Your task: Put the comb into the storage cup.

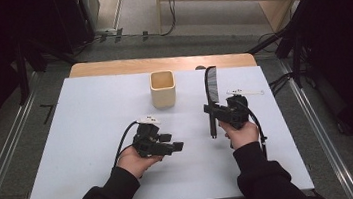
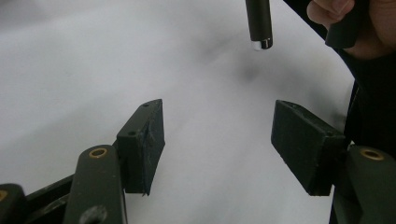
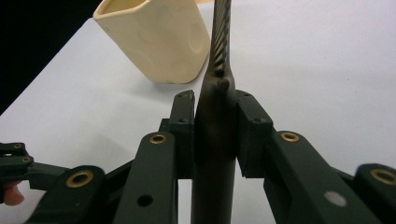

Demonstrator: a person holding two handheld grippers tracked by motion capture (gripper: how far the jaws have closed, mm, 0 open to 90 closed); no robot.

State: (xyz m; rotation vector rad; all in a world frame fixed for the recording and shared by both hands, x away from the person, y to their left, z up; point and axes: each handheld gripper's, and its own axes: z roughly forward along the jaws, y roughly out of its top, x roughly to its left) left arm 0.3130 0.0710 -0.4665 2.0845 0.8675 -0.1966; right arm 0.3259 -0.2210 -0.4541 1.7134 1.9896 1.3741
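A black brush with a long handle is clamped by its handle in my right gripper, which is shut on it. In the right gripper view the ribbed head of the brush rises from between the pads of the right gripper. A cream square cup stands upright on the white sheet, left of the brush head; the cup is apart from it. My left gripper points right with its jaws open and nothing between them. The brush's handle end hangs above the sheet ahead of it.
A white sheet covers a wooden table whose far edge shows behind the cup. Dark stands and cables surround the table, with metal floor rails on both sides. The person's right hand is close to the left jaws.
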